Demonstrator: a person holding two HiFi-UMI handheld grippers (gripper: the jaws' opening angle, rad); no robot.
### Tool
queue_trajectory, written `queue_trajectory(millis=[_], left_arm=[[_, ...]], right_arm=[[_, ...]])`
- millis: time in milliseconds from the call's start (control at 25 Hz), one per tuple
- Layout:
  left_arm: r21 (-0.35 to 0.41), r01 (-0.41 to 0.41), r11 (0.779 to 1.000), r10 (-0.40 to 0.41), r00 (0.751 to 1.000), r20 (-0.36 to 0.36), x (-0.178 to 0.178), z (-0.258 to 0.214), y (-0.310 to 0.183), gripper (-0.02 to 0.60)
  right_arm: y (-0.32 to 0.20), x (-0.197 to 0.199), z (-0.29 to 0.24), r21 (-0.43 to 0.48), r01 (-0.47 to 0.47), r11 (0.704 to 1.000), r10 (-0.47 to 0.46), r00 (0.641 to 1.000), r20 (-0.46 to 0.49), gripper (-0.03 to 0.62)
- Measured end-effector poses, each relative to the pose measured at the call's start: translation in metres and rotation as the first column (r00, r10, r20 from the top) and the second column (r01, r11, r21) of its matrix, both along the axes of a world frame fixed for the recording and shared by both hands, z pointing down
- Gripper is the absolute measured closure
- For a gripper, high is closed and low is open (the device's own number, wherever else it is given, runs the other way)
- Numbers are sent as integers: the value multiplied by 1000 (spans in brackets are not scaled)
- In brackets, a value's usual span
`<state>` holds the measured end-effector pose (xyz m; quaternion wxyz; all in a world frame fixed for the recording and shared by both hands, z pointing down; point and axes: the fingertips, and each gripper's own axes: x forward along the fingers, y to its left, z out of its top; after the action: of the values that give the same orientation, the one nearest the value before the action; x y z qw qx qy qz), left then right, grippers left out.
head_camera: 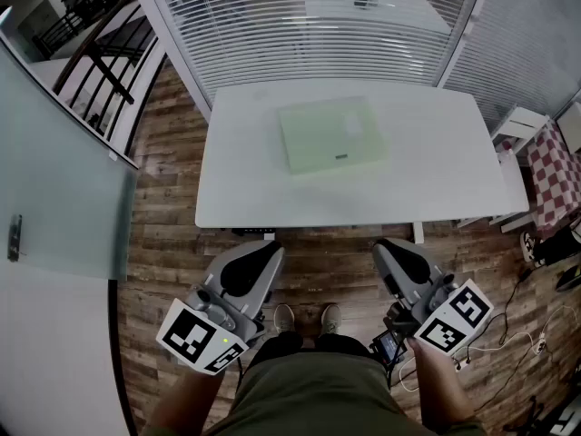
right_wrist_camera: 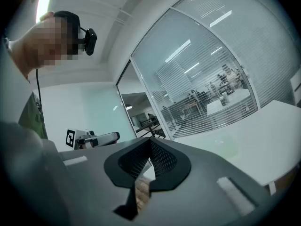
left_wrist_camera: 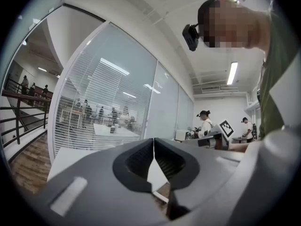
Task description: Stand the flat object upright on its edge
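A flat pale green box with a white label lies flat in the middle of the white table in the head view. My left gripper is held low in front of the table's near edge, over the wooden floor, its jaws shut with nothing between them. My right gripper is at the same height on the right, also shut and empty. In the left gripper view the jaws meet in a closed line; in the right gripper view the jaws do the same. The box shows faintly on the table.
Glass walls with blinds stand behind the table. A frosted glass panel and a railing are at the left. A chair with a checked cushion and floor cables are at the right. Other people stand in the room.
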<state>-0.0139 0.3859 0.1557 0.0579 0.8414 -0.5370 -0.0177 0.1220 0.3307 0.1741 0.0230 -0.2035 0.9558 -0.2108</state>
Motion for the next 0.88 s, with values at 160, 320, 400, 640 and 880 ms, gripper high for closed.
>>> queue_trajectory(millis=[160, 320, 400, 640, 880], left_arm=[[1, -4, 1000, 4, 1000, 0, 3, -1, 0, 577], [-6, 2, 1000, -2, 1000, -5, 6, 2, 2, 577], [-10, 3, 1000, -3, 1000, -6, 9, 4, 5, 577], [-14, 9, 1000, -9, 1000, -2, 19, 6, 9, 577], [-12, 31, 999, -31, 999, 6, 27, 7, 10, 577]], right_arm=[[1, 1, 0, -2, 4, 1000, -4, 1000, -4, 583], [3, 4, 2, -8, 9, 1000, -9, 1000, -3, 583], [6, 7, 4, -11, 11, 1000, -11, 1000, -2, 583], [7, 14, 9, -25, 15, 1000, -15, 1000, 0, 583], [1, 30, 16, -48, 5, 999, -6, 1000, -10, 583]])
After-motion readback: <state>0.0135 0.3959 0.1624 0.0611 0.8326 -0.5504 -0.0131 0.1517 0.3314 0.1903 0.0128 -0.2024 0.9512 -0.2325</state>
